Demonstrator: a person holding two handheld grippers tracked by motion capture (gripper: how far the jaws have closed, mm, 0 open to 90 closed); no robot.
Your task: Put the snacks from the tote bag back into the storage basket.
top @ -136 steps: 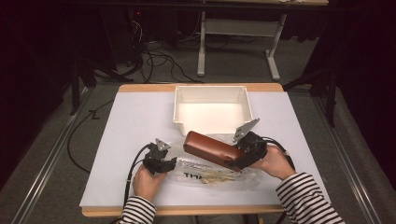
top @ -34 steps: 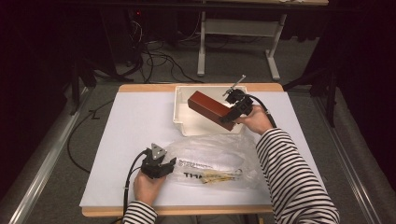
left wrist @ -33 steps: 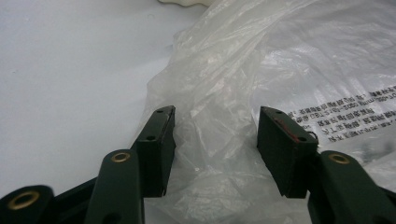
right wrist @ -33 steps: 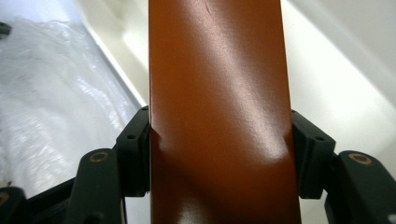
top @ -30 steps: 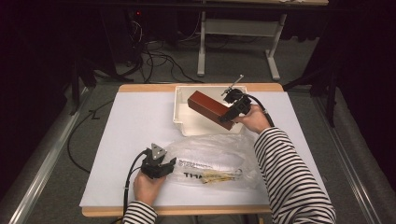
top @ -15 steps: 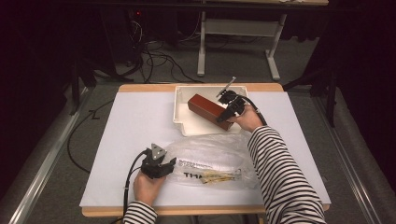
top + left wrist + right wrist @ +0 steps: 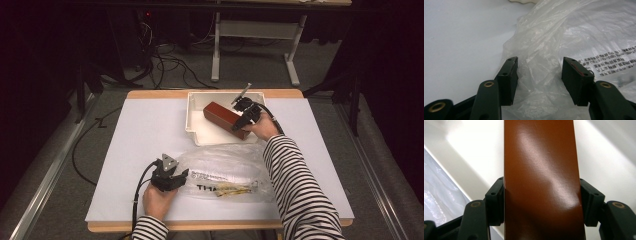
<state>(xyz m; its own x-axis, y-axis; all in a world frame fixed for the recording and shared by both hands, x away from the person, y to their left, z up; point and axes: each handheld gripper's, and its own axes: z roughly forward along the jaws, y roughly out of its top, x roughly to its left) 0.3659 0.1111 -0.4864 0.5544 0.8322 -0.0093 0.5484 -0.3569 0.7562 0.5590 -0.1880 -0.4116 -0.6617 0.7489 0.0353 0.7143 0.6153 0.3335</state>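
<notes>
Right claw [image 7: 541,202] clamps brown box [image 7: 226,116] lengthwise, seemingly angled across white bin [image 7: 196,131]; left claw [image 7: 537,80] gapes.

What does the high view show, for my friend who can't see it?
The right tool holds a brown box over a white tray on a white table. The left tool rests open at a crinkly clear plastic bag nearer the person.
</notes>
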